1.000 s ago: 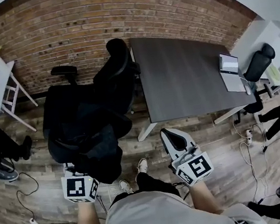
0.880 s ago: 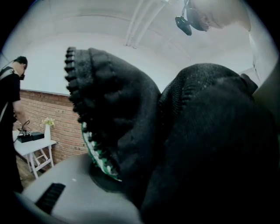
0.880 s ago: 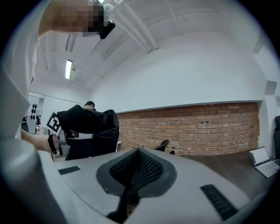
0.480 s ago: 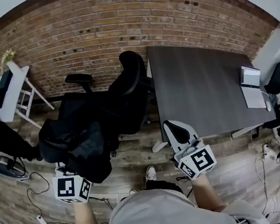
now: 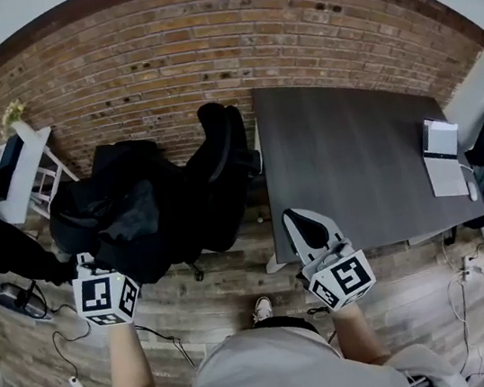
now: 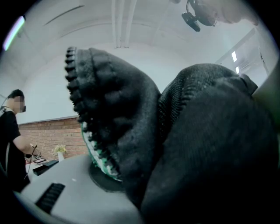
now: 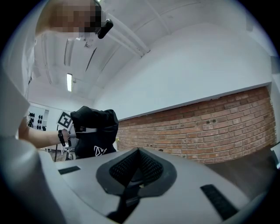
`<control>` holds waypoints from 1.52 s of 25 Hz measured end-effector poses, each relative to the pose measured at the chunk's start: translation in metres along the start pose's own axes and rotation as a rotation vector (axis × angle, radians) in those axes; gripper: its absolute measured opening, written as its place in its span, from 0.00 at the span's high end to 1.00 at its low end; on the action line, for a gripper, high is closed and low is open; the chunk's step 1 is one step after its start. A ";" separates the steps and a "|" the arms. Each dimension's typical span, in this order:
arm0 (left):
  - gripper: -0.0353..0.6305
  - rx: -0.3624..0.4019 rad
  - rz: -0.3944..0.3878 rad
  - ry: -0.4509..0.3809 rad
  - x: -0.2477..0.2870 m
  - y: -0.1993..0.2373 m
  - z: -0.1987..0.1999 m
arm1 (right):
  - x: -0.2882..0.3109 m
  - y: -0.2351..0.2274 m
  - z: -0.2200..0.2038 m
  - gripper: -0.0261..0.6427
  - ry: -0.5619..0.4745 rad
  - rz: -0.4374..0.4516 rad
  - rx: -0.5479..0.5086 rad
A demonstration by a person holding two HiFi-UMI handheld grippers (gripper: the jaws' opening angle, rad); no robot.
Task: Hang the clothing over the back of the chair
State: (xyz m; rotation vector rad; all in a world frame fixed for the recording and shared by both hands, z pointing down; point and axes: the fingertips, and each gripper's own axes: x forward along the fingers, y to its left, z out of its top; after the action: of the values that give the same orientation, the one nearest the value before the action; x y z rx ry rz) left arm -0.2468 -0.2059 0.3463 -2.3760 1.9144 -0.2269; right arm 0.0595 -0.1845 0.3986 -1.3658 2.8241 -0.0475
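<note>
The left gripper (image 6: 131, 151) is clamped on a thick fold of the black clothing (image 6: 205, 144). The ribbed green pad of one jaw bites into the cloth, and the other jaw is buried beneath it. This gripper points up toward the ceiling, so the garment is raised in a bunch and does not trail. I judge that this height is meant to carry it clear of the chair's top edge. In the head view the clothing hangs as a dark heap just left of the black office chair (image 5: 220, 169), overlapping its seat side. It is not yet draped over the chair back (image 5: 219, 132). Black on black, I cannot tell whether the cloth touches the chair.

The right gripper (image 7: 138, 168) has its jaws together with nothing between them. It is held low in front of the person, near the edge of the dark desk (image 5: 345, 153). It takes no part in the lift, and I judge it free to spread or steady the fabric once it is up.

The only container in sight is a small white vase (image 6: 60, 155) with a sprig of pale flowers in it. It stands on the white side table (image 5: 29, 144), well apart from the chair
</note>
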 end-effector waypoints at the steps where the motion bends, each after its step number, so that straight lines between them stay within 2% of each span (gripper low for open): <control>1: 0.62 0.009 -0.004 0.003 0.009 -0.002 0.001 | 0.000 -0.004 -0.001 0.93 -0.001 -0.001 0.003; 16: 0.61 0.153 -0.065 0.017 0.151 -0.041 0.024 | -0.012 -0.051 -0.016 0.93 0.019 -0.048 0.020; 22: 0.60 0.245 -0.151 0.066 0.204 -0.081 0.023 | -0.013 -0.060 -0.014 0.93 0.017 -0.057 0.008; 29: 0.59 0.284 -0.207 0.071 0.236 -0.119 0.025 | -0.017 -0.074 -0.020 0.93 0.018 -0.087 0.027; 38: 0.53 0.361 -0.248 0.129 0.265 -0.149 0.017 | -0.020 -0.082 -0.032 0.93 0.011 -0.095 0.061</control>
State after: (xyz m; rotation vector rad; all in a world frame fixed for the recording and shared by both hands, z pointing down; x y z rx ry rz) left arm -0.0449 -0.4331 0.3695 -2.3850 1.4614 -0.6942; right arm 0.1353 -0.2186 0.4329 -1.4904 2.7400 -0.1407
